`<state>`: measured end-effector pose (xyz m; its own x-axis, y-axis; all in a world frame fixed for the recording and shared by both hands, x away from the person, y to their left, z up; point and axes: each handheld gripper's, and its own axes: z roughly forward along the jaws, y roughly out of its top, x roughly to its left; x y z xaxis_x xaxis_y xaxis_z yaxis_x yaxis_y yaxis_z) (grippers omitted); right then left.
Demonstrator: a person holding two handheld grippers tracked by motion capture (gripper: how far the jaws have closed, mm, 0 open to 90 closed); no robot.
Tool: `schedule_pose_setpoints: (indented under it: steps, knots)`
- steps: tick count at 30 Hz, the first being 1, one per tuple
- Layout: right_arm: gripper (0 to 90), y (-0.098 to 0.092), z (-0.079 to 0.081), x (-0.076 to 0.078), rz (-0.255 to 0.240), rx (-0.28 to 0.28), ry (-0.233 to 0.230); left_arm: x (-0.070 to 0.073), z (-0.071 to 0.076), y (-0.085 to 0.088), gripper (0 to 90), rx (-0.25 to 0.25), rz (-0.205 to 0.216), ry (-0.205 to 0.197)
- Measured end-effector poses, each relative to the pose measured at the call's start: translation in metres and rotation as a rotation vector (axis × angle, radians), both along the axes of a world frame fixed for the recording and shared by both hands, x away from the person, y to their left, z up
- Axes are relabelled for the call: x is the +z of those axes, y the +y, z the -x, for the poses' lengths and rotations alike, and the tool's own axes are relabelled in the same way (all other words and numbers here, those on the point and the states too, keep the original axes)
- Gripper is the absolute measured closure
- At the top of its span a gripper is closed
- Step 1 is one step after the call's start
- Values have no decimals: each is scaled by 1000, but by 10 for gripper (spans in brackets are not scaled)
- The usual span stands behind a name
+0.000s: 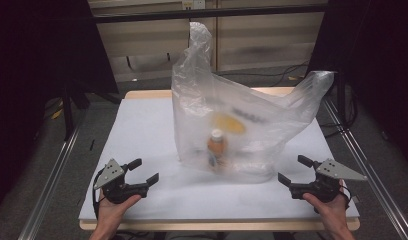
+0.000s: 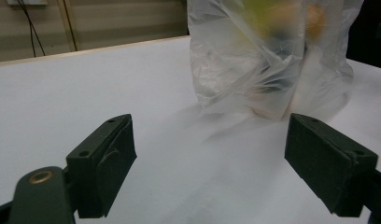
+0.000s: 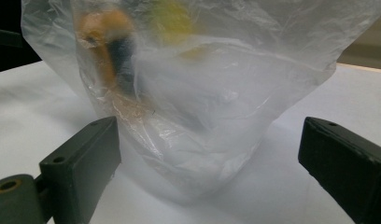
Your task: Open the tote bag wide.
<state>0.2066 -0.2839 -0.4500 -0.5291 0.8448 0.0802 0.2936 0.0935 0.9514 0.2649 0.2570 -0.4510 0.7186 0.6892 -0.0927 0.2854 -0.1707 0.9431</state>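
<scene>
- The plastic bag [image 1: 232, 125] stands upright near the middle of the white bench [image 1: 142, 130], its two handles sticking up, one tall at the back and one out to the right.
- It sits between the two tongs and a little farther from the person than either: the left tongs [image 1: 144, 172] rest near the front left of the bench, well apart from the bag, and the right tongs [image 1: 292, 170] near the front right, closer to the bag's lower corner but not touching it.
- Both tongs point inward toward the bag; the jaws of each stand wide apart with nothing between them.
- In the left gripper view the bag [image 2: 272, 60] rises ahead and to the right of the left tongs [image 2: 209, 163], with bare bench between the jaws.
- In the right gripper view the bag [image 3: 202, 93] stands close ahead of the right tongs [image 3: 209, 172], its base showing between the jaws, yet neither pad presses on it.
- Inside, an orange bottle [image 1: 217, 147] with a pale cap stands upright; the film blurs it, and its label cannot be read.
- A yellow shape [image 1: 229, 122] higher in the bag is too hazy to name, and the dark print on the bag is unreadable.
- The bag is thin, clear and crinkled, with milky folds.
</scene>
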Motion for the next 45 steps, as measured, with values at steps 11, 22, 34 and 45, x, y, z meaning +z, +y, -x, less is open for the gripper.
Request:
schedule_pose_setpoints:
  steps: [11,22,34,45]
  knots:
    - [51,1,0,-1,0,26,15,1,1,-3,171,-7,-15,-5]
    - [158,3,-3,2,-18,39,21,5,0,-12,288,-61,-6,29]
    - [491,17,-12,10,-23,118,29,15,5,-22,545,-155,-7,50]
    - [762,31,-22,24,-47,210,41,30,0,-37,701,-223,7,67]
